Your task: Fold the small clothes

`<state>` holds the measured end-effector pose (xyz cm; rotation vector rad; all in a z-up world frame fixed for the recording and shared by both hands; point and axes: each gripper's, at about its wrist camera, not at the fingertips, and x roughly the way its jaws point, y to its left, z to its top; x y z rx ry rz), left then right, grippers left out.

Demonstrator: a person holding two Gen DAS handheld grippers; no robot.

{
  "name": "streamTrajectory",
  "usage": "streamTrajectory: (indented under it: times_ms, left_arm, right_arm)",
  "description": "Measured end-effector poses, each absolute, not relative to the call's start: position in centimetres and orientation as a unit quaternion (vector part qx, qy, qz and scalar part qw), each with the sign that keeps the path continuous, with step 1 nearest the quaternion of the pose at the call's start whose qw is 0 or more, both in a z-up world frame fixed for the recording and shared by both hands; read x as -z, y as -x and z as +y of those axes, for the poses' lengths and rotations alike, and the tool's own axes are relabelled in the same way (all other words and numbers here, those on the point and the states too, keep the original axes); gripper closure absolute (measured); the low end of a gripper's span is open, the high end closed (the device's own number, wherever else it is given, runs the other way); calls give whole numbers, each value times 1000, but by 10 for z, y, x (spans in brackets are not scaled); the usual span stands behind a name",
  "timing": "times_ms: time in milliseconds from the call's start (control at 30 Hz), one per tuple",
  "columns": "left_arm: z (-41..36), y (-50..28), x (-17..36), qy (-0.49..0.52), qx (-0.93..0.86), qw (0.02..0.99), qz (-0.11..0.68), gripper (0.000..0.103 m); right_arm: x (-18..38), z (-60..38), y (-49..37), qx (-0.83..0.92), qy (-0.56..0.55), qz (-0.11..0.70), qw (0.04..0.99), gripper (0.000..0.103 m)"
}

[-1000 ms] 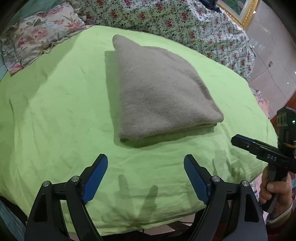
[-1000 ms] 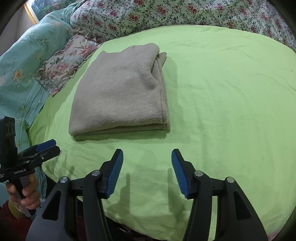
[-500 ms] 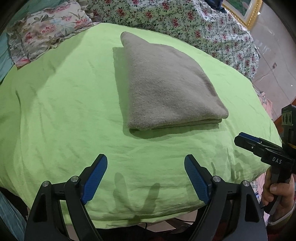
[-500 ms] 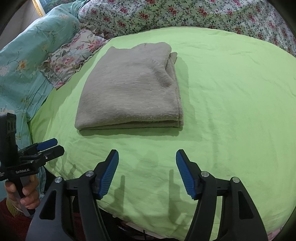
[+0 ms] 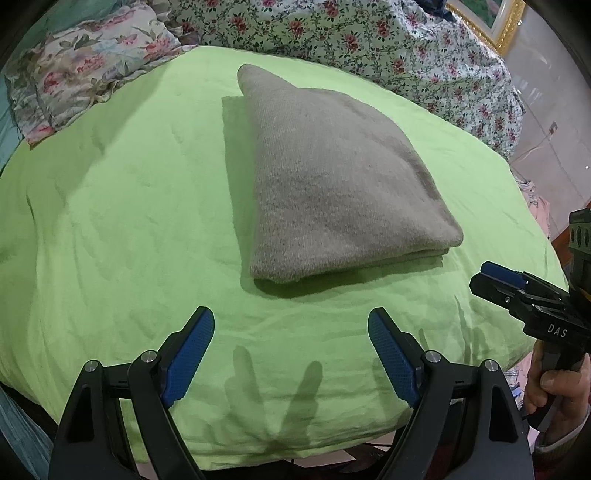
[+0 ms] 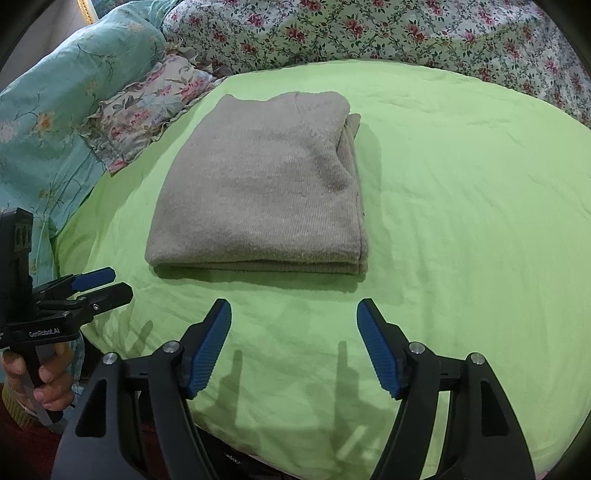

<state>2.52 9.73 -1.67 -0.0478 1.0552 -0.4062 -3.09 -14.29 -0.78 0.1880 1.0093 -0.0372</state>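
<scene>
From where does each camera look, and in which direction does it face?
Left wrist: sits on the left gripper, faces down over the green sheet at the folded grey garment; the right gripper and its hand show.
Right wrist: sits on the right gripper, same downward aim; the left gripper and hand show.
Shared: garment, sheet, floral bedding.

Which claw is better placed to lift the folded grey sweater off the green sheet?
Roughly even. The right claw faces the grey sweater squarely, its jaws just opening and empty. The left claw, also open, sees it obliquely. I'd lean right.
</scene>
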Motion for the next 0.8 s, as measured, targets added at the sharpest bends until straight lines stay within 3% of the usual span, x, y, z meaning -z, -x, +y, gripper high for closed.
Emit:
streamTrajectory:
  times_ms: [800]
  left_arm:
    - [85,-51,0,-13,135,864,486,17]
  right_arm:
    - [1,-157,4,3,-125,469,875,31]
